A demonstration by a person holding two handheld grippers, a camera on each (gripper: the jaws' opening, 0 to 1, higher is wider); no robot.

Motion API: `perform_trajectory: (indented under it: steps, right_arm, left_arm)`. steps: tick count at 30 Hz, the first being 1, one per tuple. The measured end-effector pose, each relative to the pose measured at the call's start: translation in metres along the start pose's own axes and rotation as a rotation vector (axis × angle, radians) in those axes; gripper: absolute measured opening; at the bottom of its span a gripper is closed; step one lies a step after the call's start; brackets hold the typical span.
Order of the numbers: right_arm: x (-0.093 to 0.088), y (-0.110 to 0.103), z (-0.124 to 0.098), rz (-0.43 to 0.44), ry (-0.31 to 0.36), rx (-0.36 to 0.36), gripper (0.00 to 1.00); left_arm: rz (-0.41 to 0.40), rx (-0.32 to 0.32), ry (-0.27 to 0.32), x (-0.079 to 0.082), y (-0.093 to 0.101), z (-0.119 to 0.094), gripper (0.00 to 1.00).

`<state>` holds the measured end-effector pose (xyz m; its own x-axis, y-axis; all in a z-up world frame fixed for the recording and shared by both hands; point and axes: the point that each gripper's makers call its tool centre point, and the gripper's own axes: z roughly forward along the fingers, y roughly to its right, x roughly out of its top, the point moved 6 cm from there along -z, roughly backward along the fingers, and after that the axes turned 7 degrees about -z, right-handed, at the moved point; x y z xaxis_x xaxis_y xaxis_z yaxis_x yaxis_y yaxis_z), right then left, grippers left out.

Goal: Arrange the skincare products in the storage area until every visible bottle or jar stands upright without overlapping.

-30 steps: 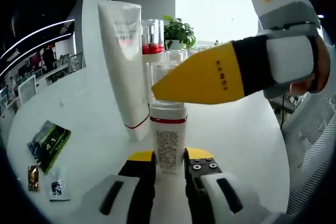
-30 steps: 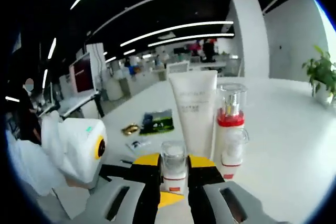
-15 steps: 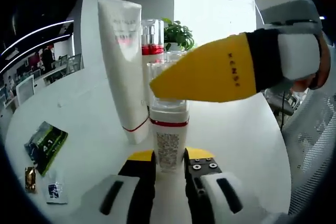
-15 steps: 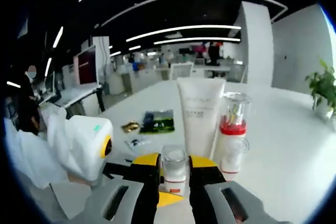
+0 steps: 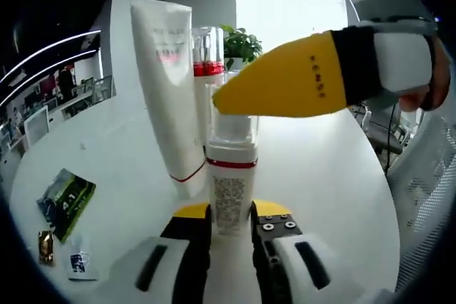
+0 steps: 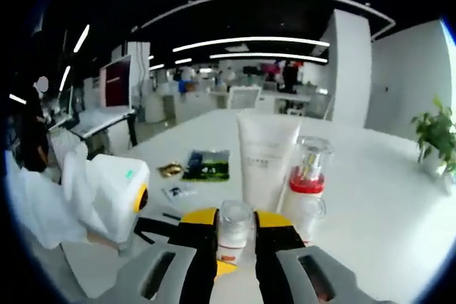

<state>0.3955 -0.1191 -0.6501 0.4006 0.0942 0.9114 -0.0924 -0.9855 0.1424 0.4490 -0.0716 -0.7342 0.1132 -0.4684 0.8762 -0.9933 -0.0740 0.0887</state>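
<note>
White table [image 5: 114, 147] — tube [image 5: 169, 90], bottles [image 6: 306, 183] upright, sachets [image 5: 64, 197] lying flat.

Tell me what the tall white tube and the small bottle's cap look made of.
Tall white tube: likely soft plastic with a satin finish; opaque, soft highlights, flat crimped top end. Small bottle's cap: clear hard plastic, possibly glass; the inner pump shows through it, with sharp glints.

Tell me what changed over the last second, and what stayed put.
The right gripper, shut on the clear cap, has lifted slightly: in the left gripper view its yellow fingers sit higher, exposing more of the cap above the red band. The left gripper stayed shut on the small bottle. The tube, the pump bottle and the sachets stayed where they were.
</note>
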Motion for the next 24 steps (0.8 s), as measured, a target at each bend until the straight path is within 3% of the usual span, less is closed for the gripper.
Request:
perform_trajectory:
  steps: [4, 5, 6, 9, 17, 24]
  right_arm:
    - [0.003, 0.002, -0.002, -0.002, 0.018, -0.011, 0.09]
    - [0.007, 0.002, -0.001, 0.011, 0.05, -0.023, 0.0]
    - [0.013, 0.007, -0.004, -0.046, 0.07, -0.049, 0.0]
    - [0.009, 0.0, -0.003, 0.025, 0.017, 0.003, 0.0]
    - [0.01, -0.003, -0.005, 0.021, 0.006, 0.018, 0.0]
    - [0.002, 0.02, -0.011, 0.202, 0.017, -0.042, 0.01]
  left_arm:
    - [0.002, 0.033, -0.004, -0.001, -0.003, -0.001, 0.19]
    - [-0.001, 0.038, -0.005, -0.001, -0.003, -0.002, 0.2]
    - [-0.004, 0.041, -0.006, -0.001, -0.004, -0.002, 0.2]
    - [0.0, 0.041, -0.009, -0.002, -0.005, -0.001, 0.19]
    - [-0.005, 0.031, -0.01, -0.002, -0.002, -0.005, 0.18]
    - [0.007, 0.024, 0.01, -0.006, 0.001, -0.009, 0.18]
